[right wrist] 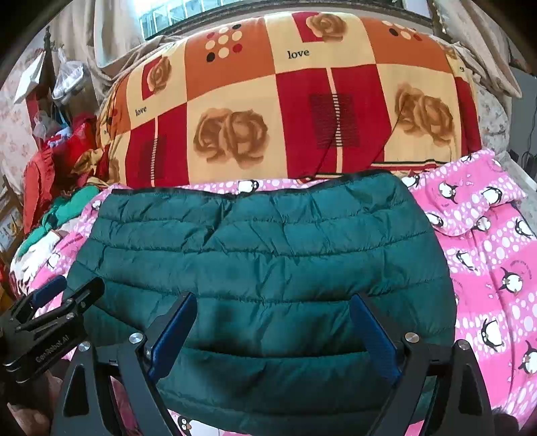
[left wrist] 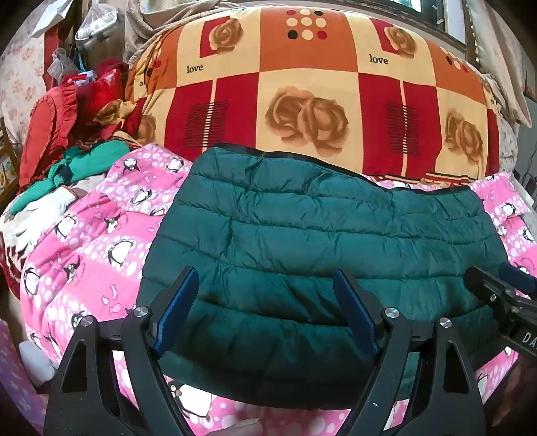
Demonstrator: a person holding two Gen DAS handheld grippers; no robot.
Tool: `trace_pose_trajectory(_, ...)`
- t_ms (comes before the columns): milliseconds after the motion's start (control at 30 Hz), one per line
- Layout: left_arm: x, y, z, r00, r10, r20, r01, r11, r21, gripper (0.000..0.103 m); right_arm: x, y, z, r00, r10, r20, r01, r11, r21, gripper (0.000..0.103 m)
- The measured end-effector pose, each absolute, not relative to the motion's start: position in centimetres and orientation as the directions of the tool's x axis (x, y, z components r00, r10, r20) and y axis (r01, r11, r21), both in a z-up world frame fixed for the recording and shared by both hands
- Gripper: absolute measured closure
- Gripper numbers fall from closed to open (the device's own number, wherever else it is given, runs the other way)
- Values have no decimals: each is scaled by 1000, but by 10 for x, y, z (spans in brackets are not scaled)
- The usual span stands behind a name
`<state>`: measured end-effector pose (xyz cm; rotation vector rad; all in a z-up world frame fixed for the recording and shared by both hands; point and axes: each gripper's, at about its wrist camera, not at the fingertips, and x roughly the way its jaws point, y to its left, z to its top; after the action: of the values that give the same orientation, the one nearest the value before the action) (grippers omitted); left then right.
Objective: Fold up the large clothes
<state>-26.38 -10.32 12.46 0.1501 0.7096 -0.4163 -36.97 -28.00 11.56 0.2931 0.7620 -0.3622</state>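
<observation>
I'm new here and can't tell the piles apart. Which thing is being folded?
Find the big rose-patterned quilt at the back of the bed. In front of it, on the pink penguin blanket, lies the dark green puffer jacket. Only it is plain, shiny and stitched in puffy rows.

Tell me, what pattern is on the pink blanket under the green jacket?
Black-and-white penguins with white dots on the pink blanket, clearest in the right wrist view.

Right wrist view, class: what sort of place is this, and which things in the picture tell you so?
Most likely a bedroom in a home. A green jacket lies on a pink penguin blanket spread over a bed, a folded rose-print quilt is piled behind it, and a window sits beyond.
</observation>
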Motion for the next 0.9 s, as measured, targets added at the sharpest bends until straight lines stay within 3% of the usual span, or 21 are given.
trace_pose_trajectory(900, -263, -104, 122, 680, -315, -662, 422, 907, 2, 20, -363, -280, 113, 657, -230, -718, 419, 903, 95, 12)
